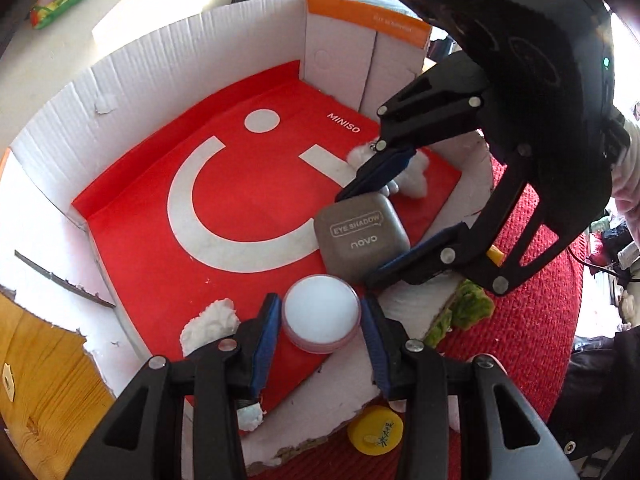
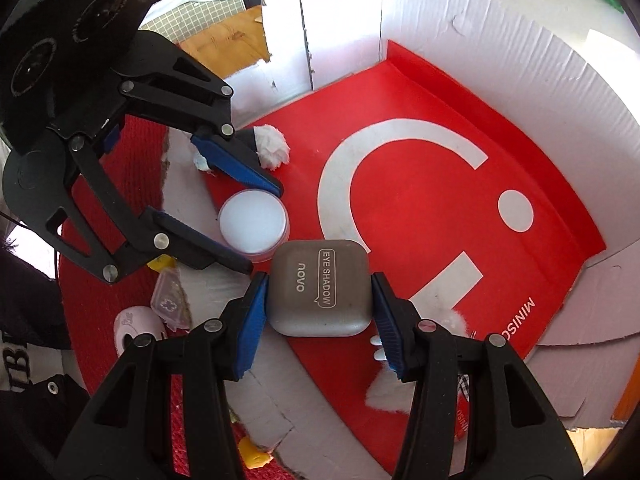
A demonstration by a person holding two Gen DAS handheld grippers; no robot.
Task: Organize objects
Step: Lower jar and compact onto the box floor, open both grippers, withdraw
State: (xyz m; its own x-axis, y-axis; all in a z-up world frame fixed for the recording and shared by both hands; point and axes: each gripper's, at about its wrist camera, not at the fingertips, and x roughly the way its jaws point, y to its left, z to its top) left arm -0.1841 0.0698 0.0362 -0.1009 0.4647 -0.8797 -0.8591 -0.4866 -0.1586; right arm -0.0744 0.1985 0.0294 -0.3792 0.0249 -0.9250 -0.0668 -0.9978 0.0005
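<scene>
A white cardboard box (image 1: 132, 80) with a red MINISO floor holds the objects. My left gripper (image 1: 320, 320) has its jaws on either side of a round clear jar with a white lid (image 1: 321, 312), which rests on the red floor; a small gap shows at each side. My right gripper (image 2: 318, 312) brackets a grey-brown square "EYE SHADOW novo" case (image 2: 318, 288), also resting on the floor, with the pads close to its sides. In the left wrist view the right gripper (image 1: 376, 236) reaches in from the right around the case (image 1: 360, 236).
White fluffy tufts (image 1: 208, 322) (image 2: 274, 146) lie on the box floor. Outside the box, on a red woven mat (image 1: 532, 320), are a yellow cap (image 1: 374, 430), a green item (image 1: 468, 308), a pink roll (image 2: 136, 330) and a small clear case (image 2: 170, 300). A wooden surface (image 1: 40, 368) lies left.
</scene>
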